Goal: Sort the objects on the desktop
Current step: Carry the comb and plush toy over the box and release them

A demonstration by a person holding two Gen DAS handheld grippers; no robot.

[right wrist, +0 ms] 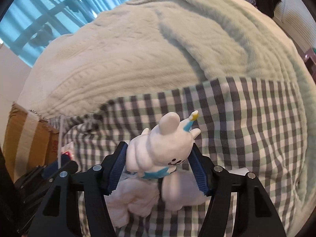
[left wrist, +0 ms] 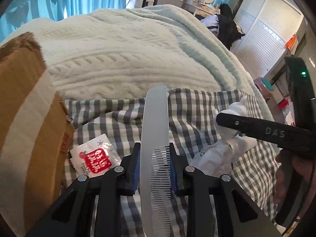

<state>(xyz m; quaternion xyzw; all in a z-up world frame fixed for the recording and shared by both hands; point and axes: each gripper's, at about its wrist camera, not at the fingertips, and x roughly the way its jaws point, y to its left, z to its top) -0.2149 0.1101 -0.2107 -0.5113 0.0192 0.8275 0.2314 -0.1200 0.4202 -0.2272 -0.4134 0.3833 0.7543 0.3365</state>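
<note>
Holding a flat silver metal comb point(left wrist: 156, 150) upright in its closed jaws, the left gripper point(left wrist: 155, 166) hangs over the checked bedsheet point(left wrist: 197, 106). Meanwhile the right gripper point(right wrist: 158, 164) clamps a white glossy bunny figurine point(right wrist: 162, 148). Both items look mid-transport; next, probably, comes releasing each near the brown cardboard box point(left wrist: 21, 90).

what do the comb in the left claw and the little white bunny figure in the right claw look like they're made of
The flat silver comb looks like metal: smooth, dull grey sheen, thin crisp teeth. The white rabbit figurine with blue scarf looks like moulded vinyl or plastic, possibly ceramic: rounded, matte, with soft highlights.
</note>
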